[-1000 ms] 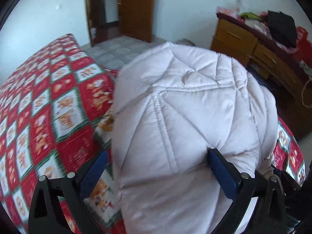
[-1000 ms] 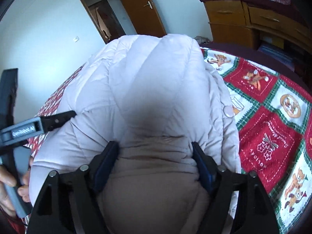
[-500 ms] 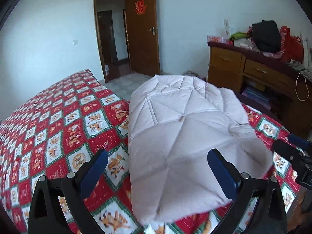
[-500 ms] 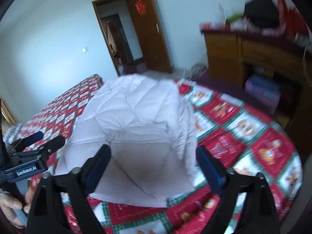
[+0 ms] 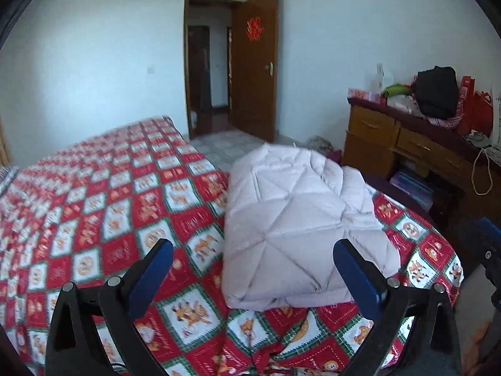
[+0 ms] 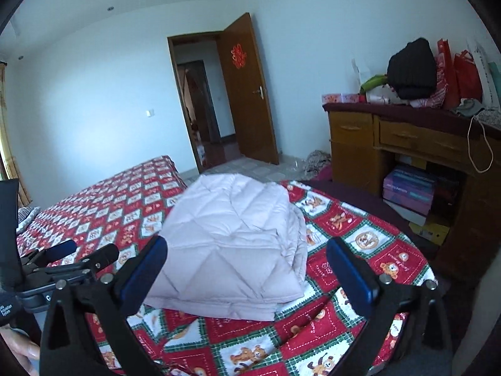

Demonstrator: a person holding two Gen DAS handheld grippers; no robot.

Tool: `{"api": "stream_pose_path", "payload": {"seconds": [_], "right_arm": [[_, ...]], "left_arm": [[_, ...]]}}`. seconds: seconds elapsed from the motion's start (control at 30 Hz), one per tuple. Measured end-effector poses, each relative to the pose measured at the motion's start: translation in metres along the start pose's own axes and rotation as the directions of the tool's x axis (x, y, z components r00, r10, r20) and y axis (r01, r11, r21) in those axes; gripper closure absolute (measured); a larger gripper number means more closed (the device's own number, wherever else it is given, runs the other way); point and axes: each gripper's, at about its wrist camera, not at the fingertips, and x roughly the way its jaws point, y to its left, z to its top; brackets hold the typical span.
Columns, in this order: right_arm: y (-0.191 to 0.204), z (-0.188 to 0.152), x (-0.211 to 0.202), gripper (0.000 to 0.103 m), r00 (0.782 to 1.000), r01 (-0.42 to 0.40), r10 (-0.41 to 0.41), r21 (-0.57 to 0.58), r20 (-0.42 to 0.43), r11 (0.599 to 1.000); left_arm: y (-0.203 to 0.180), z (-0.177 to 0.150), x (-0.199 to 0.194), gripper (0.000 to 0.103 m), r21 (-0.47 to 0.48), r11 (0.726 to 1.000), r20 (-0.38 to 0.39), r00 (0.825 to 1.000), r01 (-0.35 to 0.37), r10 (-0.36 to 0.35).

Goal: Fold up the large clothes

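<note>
A pale pink quilted jacket lies folded in a thick rectangle on the red, green and white patterned bedcover, near the bed's right edge. My left gripper is open and hangs back from the jacket, its blue pads touching nothing. In the right wrist view the same jacket lies ahead of my right gripper. Its jaws are opening wide, with nothing pressed between the pads. The left gripper shows at that view's left edge, also clear of the cloth.
A wooden dresser piled with bags and clothes stands right of the bed, with boxes stacked under it. Beyond the bed's far end an open brown door leads to a hallway over tiled floor. A hand holds the left gripper.
Both grippers have let go of the jacket and drawn back and upward. The jacket, which filled both views, now lies folded on the bed ahead. The right jaws stand wider.
</note>
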Motion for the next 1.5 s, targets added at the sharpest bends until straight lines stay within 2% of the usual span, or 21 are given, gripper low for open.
{"api": "stream_pose_path", "payload": {"seconds": [0.07,0.2,0.3,0.47,0.67,0.93,1.5], "right_arm": [[0.005,0.003,-0.008,0.000,0.999,0.012,-0.012,-0.009,0.035,1.000],[0.016,0.005,-0.025,0.000,0.994,0.027,-0.022,-0.046,0.104,0.999],[0.024,0.005,-0.034,0.000,0.988,0.045,-0.033,-0.074,0.153,0.996],[0.029,0.007,-0.044,0.000,0.980,0.042,-0.026,-0.079,0.196,0.996],[0.031,0.008,-0.051,0.000,0.974,0.044,-0.026,-0.075,0.227,0.996],[0.031,0.008,-0.055,0.000,0.968,0.060,-0.039,-0.079,0.250,0.995],[0.032,0.007,-0.051,0.000,0.975,0.040,-0.024,-0.070,0.221,0.997]], "left_arm": [[-0.002,0.000,-0.012,0.001,0.008,0.999,0.038,0.998,-0.042,0.042],[0.001,0.001,-0.034,0.001,-0.013,1.000,0.072,0.997,0.000,0.001],[0.004,0.002,-0.047,0.001,-0.029,1.000,0.102,0.995,-0.005,0.008],[0.005,0.003,-0.068,0.001,-0.016,0.998,0.187,0.980,-0.061,0.063],[0.004,0.001,-0.081,0.001,-0.007,0.997,0.232,0.970,-0.072,0.072],[0.001,0.000,-0.086,0.001,0.011,0.996,0.256,0.963,-0.089,0.083],[0.002,-0.004,-0.086,0.001,0.006,0.996,0.247,0.965,-0.093,0.089]]}}
